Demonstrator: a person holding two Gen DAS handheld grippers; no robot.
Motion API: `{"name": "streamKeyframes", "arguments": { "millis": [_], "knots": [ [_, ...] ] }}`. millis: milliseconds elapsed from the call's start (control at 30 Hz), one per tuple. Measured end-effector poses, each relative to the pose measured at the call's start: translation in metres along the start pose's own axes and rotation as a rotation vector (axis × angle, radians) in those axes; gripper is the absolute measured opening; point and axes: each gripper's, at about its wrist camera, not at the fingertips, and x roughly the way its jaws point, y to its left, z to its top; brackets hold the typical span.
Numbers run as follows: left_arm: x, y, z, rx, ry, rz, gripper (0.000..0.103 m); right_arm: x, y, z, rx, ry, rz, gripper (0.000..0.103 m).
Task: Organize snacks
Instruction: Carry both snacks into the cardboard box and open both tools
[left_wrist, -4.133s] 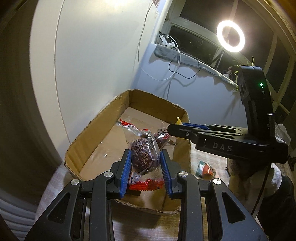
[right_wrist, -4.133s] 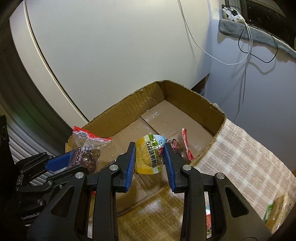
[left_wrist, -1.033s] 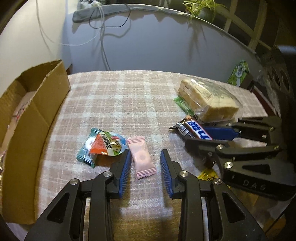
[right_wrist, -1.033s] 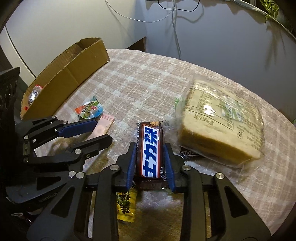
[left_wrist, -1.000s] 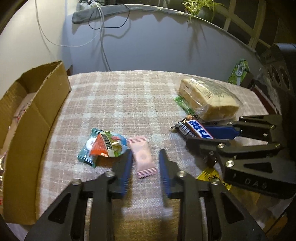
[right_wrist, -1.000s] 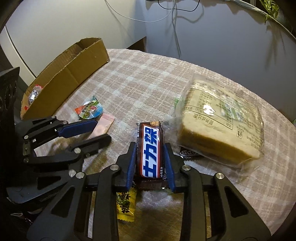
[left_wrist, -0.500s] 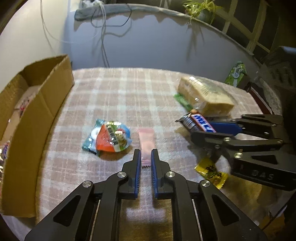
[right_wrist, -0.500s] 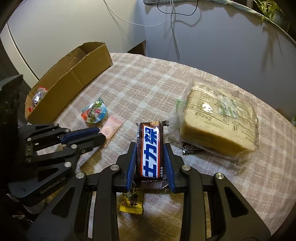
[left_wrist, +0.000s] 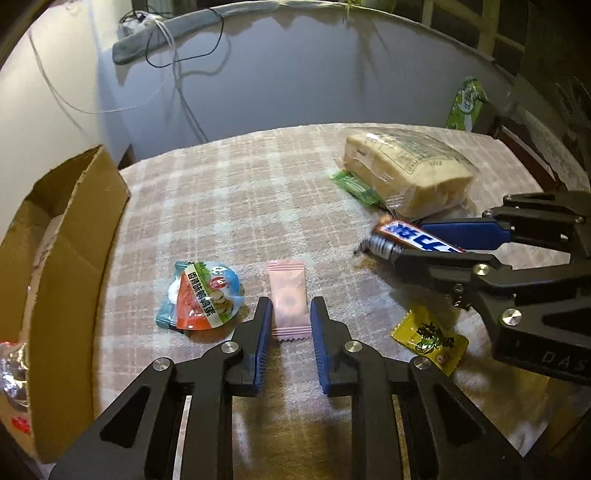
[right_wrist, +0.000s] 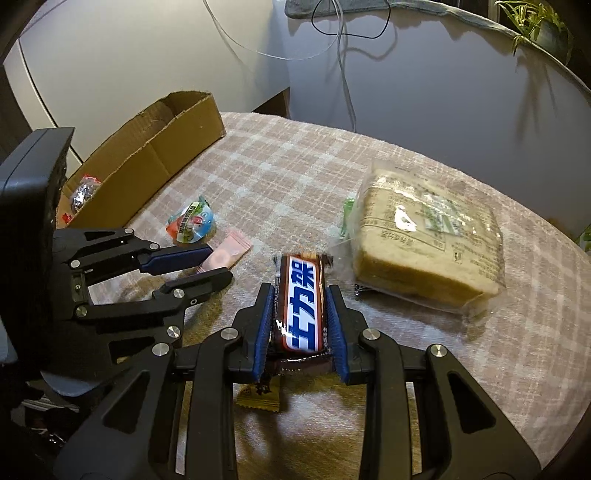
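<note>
a: gripping the chocolate bar (right_wrist: 300, 302) across its width, the right tool (right_wrist: 300, 291) is clamped on it and holds it above the table (right_wrist: 280, 162). it looks stiff and fairly solid, so a hold on the long sides should suit; the glossy wrapper may slip.

b: and the left tool (left_wrist: 290, 308)?

a: its jaws sit on either side of the pink candy packet (left_wrist: 288, 299), touching or nearly so; i can't tell whether it is pinched. light, thin, crinkly; take it by the long edges.

b: count?

a: one bar, one pink packet, one egg snack pouch (left_wrist: 201, 295), one yellow candy (left_wrist: 430, 338), one bread pack (left_wrist: 406, 171), one green packet (left_wrist: 356, 188) under it, one cardboard box (left_wrist: 62, 236).
</note>
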Motion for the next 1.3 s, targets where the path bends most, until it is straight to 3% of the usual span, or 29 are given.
{"name": "streamKeyframes", "arguments": {
  "millis": [233,667,1000,1300],
  "knots": [
    [-0.011,0.007,-0.007,-0.069,-0.023,-0.024,0.02,-0.005,-0.004,-0.003,0.016,-0.018,0.016,0.029],
    [-0.066,0.029,-0.012,-0.161,-0.158,-0.054,0.02,-0.034,0.014,0.01,-0.009,-0.087,0.042,0.029],
    [-0.102,0.087,-0.02,-0.257,-0.243,-0.006,0.02,-0.037,0.058,0.057,-0.074,-0.146,0.072,0.029],
    [-0.119,0.139,-0.031,-0.339,-0.277,0.067,0.02,-0.015,0.105,0.108,-0.125,-0.172,0.127,0.029]
  ]
}}
